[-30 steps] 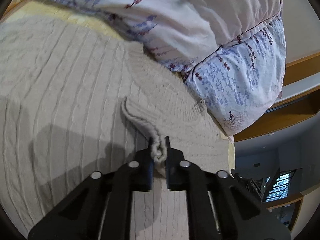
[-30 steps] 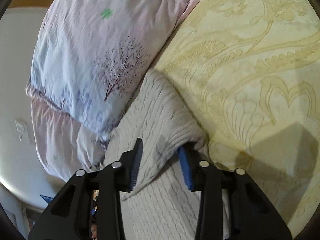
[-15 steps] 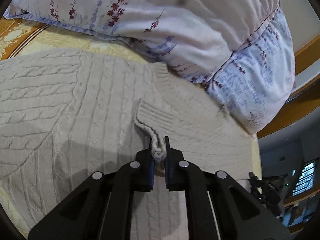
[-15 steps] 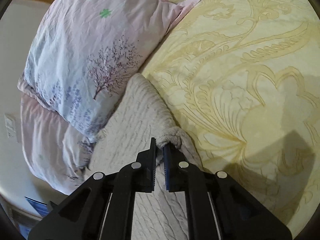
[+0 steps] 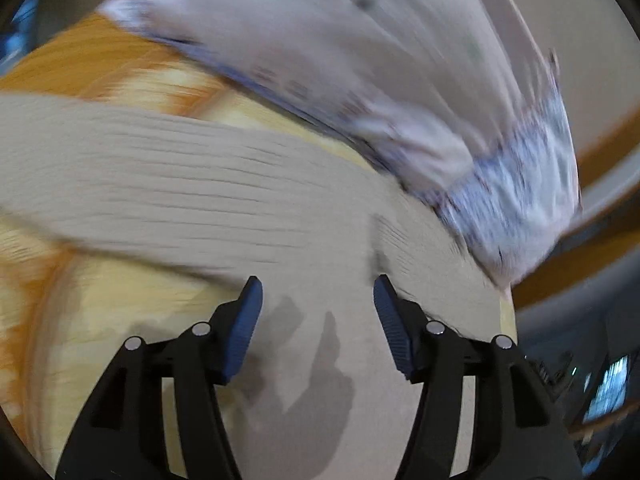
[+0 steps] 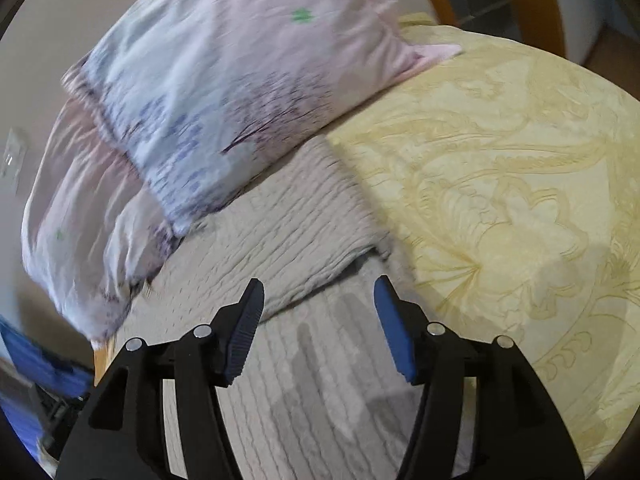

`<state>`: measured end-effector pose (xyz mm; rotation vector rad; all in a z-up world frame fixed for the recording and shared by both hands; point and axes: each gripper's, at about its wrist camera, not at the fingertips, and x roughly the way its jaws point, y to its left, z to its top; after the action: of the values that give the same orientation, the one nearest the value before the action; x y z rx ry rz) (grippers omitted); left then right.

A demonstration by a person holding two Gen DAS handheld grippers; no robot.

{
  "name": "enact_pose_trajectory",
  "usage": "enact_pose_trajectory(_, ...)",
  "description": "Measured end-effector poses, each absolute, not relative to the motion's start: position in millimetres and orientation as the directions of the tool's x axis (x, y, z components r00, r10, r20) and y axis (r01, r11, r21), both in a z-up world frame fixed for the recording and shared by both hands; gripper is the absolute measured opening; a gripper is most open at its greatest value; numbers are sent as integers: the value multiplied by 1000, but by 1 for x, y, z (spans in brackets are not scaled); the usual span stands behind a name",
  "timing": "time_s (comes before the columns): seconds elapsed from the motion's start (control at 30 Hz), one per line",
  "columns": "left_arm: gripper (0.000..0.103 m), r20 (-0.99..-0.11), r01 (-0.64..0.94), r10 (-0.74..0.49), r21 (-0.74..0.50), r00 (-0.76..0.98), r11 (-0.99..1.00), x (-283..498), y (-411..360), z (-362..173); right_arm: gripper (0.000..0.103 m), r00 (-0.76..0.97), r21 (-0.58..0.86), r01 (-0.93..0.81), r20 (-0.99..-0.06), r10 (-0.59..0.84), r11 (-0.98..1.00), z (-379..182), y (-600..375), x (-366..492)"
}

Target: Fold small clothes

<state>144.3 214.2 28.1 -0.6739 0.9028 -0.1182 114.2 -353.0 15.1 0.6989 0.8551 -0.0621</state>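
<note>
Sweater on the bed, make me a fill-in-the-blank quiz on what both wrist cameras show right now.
1. The beige knit sweater lies on a ____ bedspread.
2. The left gripper and the right gripper both have their jaws ____.
3. Above the sweater lies a floral ____.
4. The gripper pads are coloured ____.

Missing words: yellow; open; pillow; blue

Ribbed knit sweater [image 6: 296, 232], seemingly matt cotton pillow [image 6: 224, 92].
</note>
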Motion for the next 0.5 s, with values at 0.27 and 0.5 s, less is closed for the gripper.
enact_pose_trajectory(0.27,56,-691,-451,-187,-627,698,635,89,330,12,63,614,596,112,-670,416,795,7,-303,116)
enact_pose_trajectory(0.5,48,-679,-531,-127,-664,723,527,93,373,-1,65,594,596,76,-671,444,799,6,-288,111)
